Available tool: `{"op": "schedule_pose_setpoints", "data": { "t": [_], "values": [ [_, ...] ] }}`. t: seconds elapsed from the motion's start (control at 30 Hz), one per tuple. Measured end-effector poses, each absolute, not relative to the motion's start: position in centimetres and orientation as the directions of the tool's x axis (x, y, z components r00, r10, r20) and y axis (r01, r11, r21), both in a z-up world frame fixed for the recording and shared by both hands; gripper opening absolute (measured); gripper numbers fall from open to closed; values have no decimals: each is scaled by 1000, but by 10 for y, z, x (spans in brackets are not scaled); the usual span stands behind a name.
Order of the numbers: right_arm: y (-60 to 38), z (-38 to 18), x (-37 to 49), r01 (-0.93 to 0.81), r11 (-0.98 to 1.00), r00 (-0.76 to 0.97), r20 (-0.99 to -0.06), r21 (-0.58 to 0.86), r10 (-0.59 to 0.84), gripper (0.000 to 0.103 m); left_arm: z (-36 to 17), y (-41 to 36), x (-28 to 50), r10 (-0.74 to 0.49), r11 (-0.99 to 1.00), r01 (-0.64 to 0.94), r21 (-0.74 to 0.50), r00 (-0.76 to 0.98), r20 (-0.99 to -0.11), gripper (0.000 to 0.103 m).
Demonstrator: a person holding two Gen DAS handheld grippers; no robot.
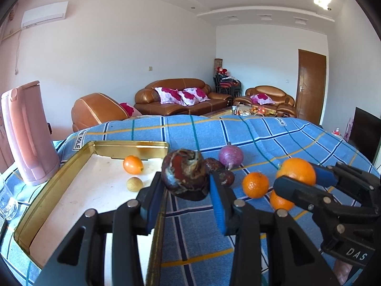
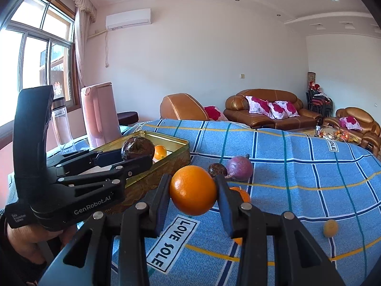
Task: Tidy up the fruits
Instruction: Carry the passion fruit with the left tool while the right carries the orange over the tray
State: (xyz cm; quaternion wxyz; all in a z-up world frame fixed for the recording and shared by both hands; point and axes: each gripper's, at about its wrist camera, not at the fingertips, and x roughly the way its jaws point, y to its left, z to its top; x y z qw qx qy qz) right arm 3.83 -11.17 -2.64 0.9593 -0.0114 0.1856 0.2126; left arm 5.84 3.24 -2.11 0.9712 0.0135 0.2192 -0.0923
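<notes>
My left gripper (image 1: pixel 184 186) is shut on a dark red-brown passion fruit (image 1: pixel 184 175), held above the right rim of the gold tin tray (image 1: pixel 71 162); it also shows in the right wrist view (image 2: pixel 137 148). The tray holds a small orange (image 1: pixel 132 165) and a small yellow-green fruit (image 1: pixel 134 184). My right gripper (image 2: pixel 193 190) is shut on an orange (image 2: pixel 193 190), lifted over the cloth; it shows in the left wrist view too (image 1: pixel 296 171). On the cloth lie a purple fruit (image 1: pixel 230 155), another dark passion fruit (image 2: pixel 217 169), two oranges (image 1: pixel 255 184) and a small yellow fruit (image 2: pixel 330 228).
A pink kettle (image 1: pixel 28 133) stands left of the tray, with a glass (image 1: pixel 7 202) near it. The blue checked cloth (image 1: pixel 273 138) covers the table. Brown sofas (image 1: pixel 176 96) stand beyond the far edge.
</notes>
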Motion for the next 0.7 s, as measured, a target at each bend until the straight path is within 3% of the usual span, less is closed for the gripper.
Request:
{"op": "schedule_pose_setpoints", "data": {
  "t": [0.7],
  "values": [
    [-59,-19,45,-469,882,810,-376,43,449,40,-18,79,64,-84,996,77,-33,891,-446,39]
  ]
}}
